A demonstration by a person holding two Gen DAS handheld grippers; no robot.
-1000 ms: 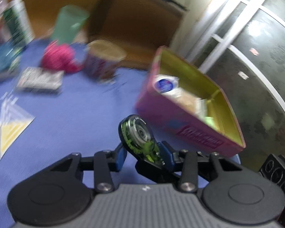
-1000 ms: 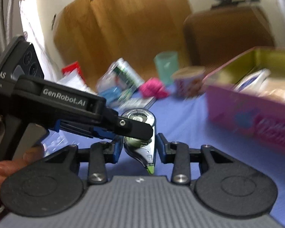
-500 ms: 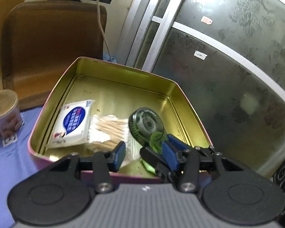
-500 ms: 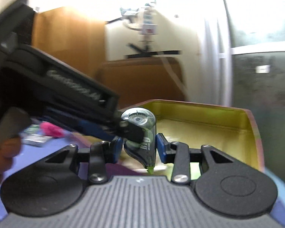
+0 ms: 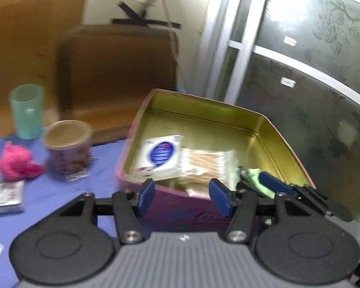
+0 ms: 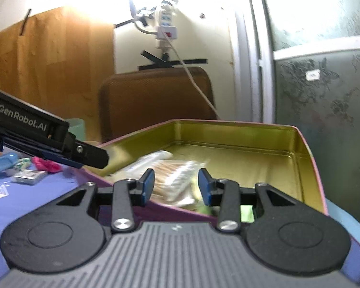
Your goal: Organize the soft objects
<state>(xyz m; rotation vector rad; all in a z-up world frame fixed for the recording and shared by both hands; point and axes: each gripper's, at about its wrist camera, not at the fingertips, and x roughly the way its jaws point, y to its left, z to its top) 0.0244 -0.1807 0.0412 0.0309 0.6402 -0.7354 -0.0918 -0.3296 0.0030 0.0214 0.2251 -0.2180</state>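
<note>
The pink tin [image 5: 283, 141] with a gold inside holds a white-and-blue packet [image 5: 160, 154] and a pack of cotton swabs [image 5: 208, 165]. A green correction-tape dispenser [image 5: 253, 174] lies in its near right corner, mostly hidden. My left gripper [image 5: 183, 195] hangs at the tin's near wall; its jaws are opening and nothing is between them. My right gripper [image 6: 176, 184] is open over the swabs [image 6: 175, 170], empty, with a green bit of the dispenser [image 6: 246, 212] below it. Its blue finger [image 5: 276, 184] lies beside the dispenser. The left gripper [image 6: 96, 157] reaches in from the left.
On the blue cloth [image 5: 60, 192] left of the tin are a pink soft bundle [image 5: 14, 163], a paper cup [image 5: 67, 146], a green cup [image 5: 26, 110] and a flat packet [image 5: 4, 198]. A brown chair back [image 5: 117, 76] stands behind, a frosted glass door [image 5: 312, 84] to the right.
The left gripper carried the dispenser over the tin, opened and let it go, then drew back. The dispenser has gone from between the right pads and now lies in the tin.
</note>
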